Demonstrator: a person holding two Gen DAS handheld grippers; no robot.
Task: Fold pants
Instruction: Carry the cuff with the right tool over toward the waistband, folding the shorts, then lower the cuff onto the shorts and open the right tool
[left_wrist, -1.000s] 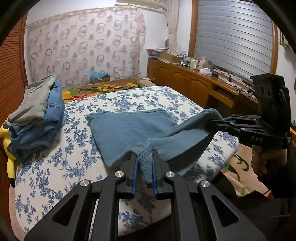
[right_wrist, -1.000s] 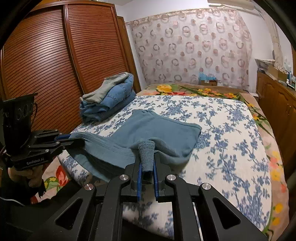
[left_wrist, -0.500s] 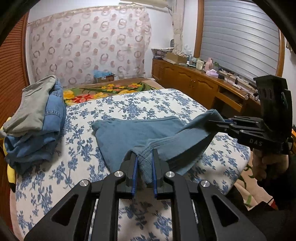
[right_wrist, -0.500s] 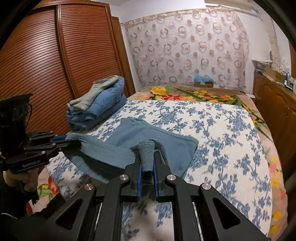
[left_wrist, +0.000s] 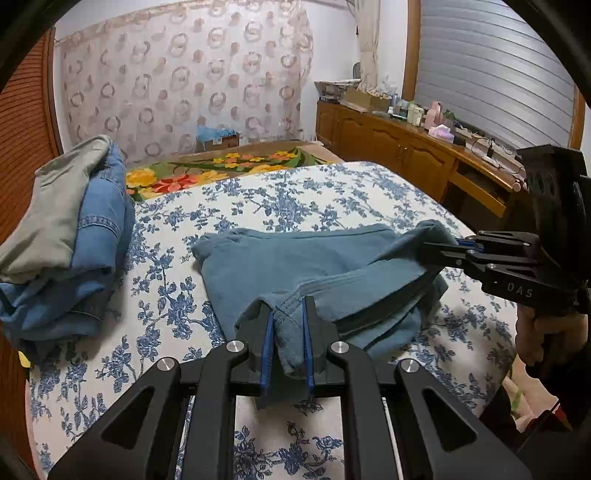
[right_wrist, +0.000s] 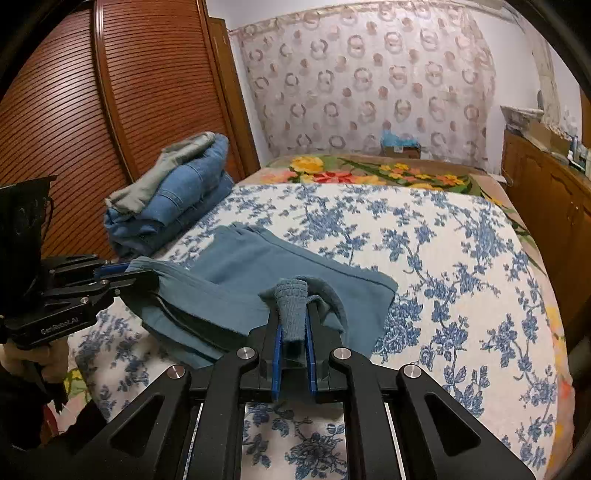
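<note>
The teal-blue pants (left_wrist: 295, 258) lie partly folded on the flowered bed cover (left_wrist: 166, 310), also seen in the right wrist view (right_wrist: 258, 266). My left gripper (left_wrist: 288, 325) is shut on one end of the near edge of the pants. My right gripper (right_wrist: 293, 314) is shut on the other end, a bunched roll of cloth. The near edge is lifted between them above the part that lies flat. The right gripper shows at the right of the left wrist view (left_wrist: 439, 247), the left gripper at the left of the right wrist view (right_wrist: 144, 275).
A stack of folded jeans and grey pants (left_wrist: 70, 229) sits at the bed's left side, also in the right wrist view (right_wrist: 173, 192). A wooden wardrobe (right_wrist: 92, 110) stands beyond it. A wooden sideboard (left_wrist: 406, 155) with clutter runs along the right. A floral blanket (right_wrist: 369, 173) lies at the far end.
Both grippers have carried the held edge forward over the bed, away from the near edge. The fold now lies further over the flat part of the pants.
</note>
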